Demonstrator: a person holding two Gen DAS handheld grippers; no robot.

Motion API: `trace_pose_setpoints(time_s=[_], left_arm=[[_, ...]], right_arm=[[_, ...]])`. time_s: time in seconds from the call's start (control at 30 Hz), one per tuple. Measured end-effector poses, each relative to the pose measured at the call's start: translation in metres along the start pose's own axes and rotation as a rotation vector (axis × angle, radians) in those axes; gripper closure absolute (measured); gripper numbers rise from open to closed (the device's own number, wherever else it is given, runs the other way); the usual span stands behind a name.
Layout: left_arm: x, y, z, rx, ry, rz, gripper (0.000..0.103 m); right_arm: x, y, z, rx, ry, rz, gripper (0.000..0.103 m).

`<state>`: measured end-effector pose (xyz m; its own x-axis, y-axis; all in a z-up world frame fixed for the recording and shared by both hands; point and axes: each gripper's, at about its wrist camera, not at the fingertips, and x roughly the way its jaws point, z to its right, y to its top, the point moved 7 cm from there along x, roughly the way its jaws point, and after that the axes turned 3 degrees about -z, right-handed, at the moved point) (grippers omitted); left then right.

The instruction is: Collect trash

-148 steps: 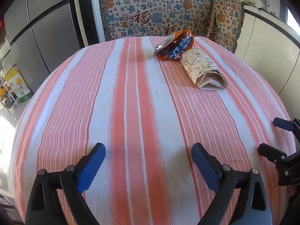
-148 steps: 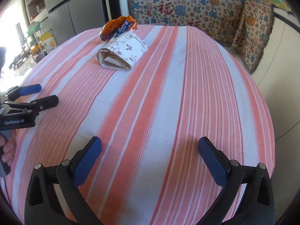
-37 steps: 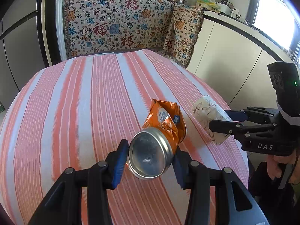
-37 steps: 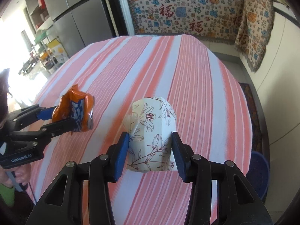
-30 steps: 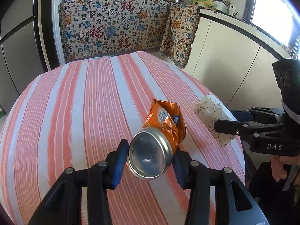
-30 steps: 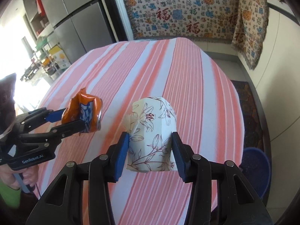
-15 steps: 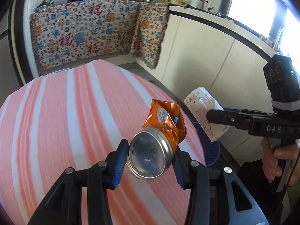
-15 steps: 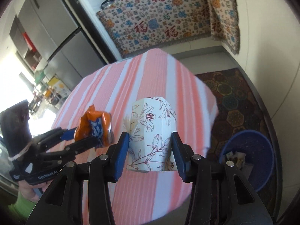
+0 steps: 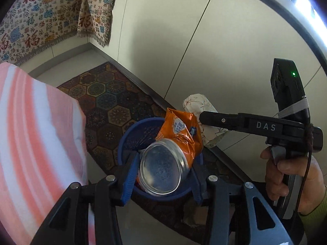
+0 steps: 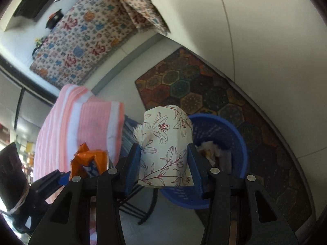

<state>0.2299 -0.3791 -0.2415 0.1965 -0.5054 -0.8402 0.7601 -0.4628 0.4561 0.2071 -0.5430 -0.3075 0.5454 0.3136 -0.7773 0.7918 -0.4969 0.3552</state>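
Left gripper (image 9: pixel 163 176): the jaws have just been opening a little, yet the blue pads still press on both sides of a crushed orange can (image 9: pixel 170 153). The can's silver base faces the camera and its crumpled orange body points away. The can hangs directly over a blue bin (image 9: pixel 130 134) standing on a patterned floor mat (image 9: pixel 114 100).

Right gripper (image 10: pixel 164 166): the jaws have likewise just been opening slightly, and the pads still pinch a flower-printed paper cup (image 10: pixel 166 145) by its sides. In the left wrist view the cup appears just beyond the can, near the bin's far rim and in front of the cream cabinet doors (image 9: pixel 204 40). A person's hand (image 9: pixel 294 179) grips the handle of the right gripper.

Bin contents: the right wrist view shows the inside of the bin, with scraps of white and mixed litter (image 10: pixel 212 151) lying at the bottom. Individual pieces cannot be identified.

Surroundings: the table with its pink-and-white striped cloth (image 9: pixel 36 134) stands just beside the bin. A patterned fabric with red characters (image 9: pixel 40 22) hangs behind.
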Motion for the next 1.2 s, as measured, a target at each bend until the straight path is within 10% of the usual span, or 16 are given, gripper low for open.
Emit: trace_pose_setpoints(time_s=[0.2,0.43,0.8,1.2], left_arm=[[0.059,0.020,-0.004,-0.089,-0.028,-0.075,0.041],[0.020,0.017,0.016,-0.037,0.012,0.034,0.028],[-0.049,-0.034,0.052,0.004,0.106,0.063,0.005],[-0.101,-0.049,0.063,0.043,0.293,0.153,0.000]], right_arm=[[0.018,0.002,0.056,0.158,0.028,0.033,0.033],[-0.035,-0.008,0.059,0.094,-0.131,0.070,0.001],[-0.123,-0.098,0.005,-0.147,-0.378,0.142,0.000],[-0.146,-0.130,-0.028,-0.227,-0.397,0.173,0.000]])
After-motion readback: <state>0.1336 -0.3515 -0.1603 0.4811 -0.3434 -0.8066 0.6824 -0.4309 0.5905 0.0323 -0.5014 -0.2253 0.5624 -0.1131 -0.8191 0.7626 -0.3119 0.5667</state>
